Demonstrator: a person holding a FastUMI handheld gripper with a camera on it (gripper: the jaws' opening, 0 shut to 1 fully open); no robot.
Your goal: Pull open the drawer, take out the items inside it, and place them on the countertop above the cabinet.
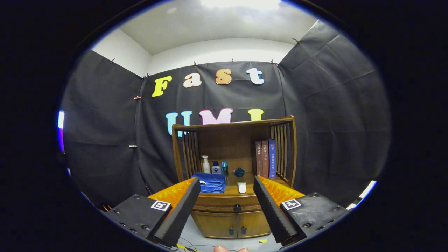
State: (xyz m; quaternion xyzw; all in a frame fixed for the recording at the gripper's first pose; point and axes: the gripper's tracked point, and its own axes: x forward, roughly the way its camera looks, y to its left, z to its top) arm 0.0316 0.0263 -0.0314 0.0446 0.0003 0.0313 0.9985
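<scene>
You held the tool (pixel 226 185) well back from the wooden cabinet (pixel 233 164), its fingers spread wide and pinching nothing. The cabinet stood straight ahead at twelve o'clock, framed in the gap between the fingers.

The drawer (pixel 229 203) sat pushed in flush under the tabletop (pixel 233 191), its dark round knob (pixel 237 208) centred just above the two lower doors (pixel 231 224). Whatever lay inside it was hidden.

On the tabletop a folded blue towel (pixel 210 182) lay toward ten o'clock from the knob, and a small white object (pixel 242 187) lay at twelve o'clock just above it. Further back stood a few bottles (pixel 214 165), a small dark-blue bowl (pixel 239 172) and a row of books (pixel 265 158) toward one o'clock.

A shut drawer with things lying above it fits two stages: either you were lining up on the knob with the contents yet inside, or the contents were already on the tabletop and the drawer closed again. I could not tell which.

If the drawer was yet to be opened, the move would call for a straight advance, fingers closing on either side of the knob, then a level pull back.
</scene>
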